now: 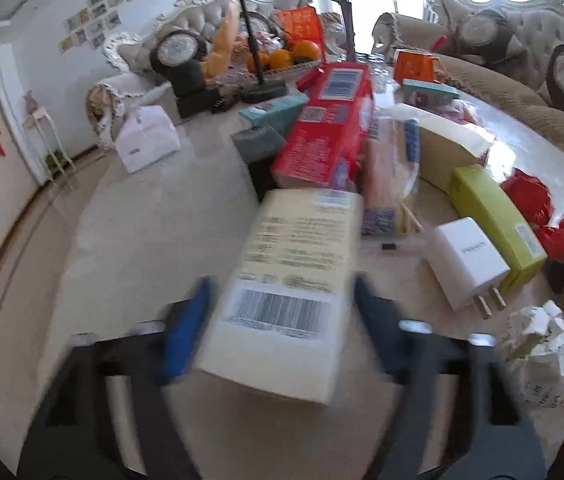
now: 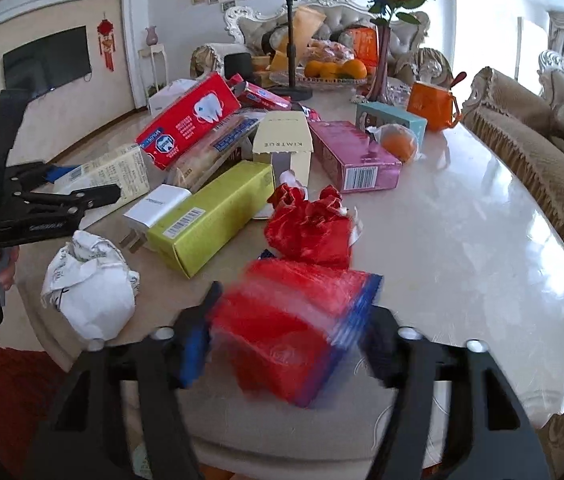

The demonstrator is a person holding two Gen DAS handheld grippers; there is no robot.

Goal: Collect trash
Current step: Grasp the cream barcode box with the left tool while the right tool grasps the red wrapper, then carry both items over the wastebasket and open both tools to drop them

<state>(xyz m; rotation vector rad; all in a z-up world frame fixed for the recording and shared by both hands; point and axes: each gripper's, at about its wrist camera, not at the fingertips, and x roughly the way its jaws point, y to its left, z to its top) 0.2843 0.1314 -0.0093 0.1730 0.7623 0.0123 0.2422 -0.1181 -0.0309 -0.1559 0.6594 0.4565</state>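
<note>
The left claw grips a stiff, light cream carton by its long sides at 6 o'clock of the bench — the right claw squeezes a soft, crinkly red packet.

Motion blur smears the cream box and the red packet; their small print is unreadable.
</note>
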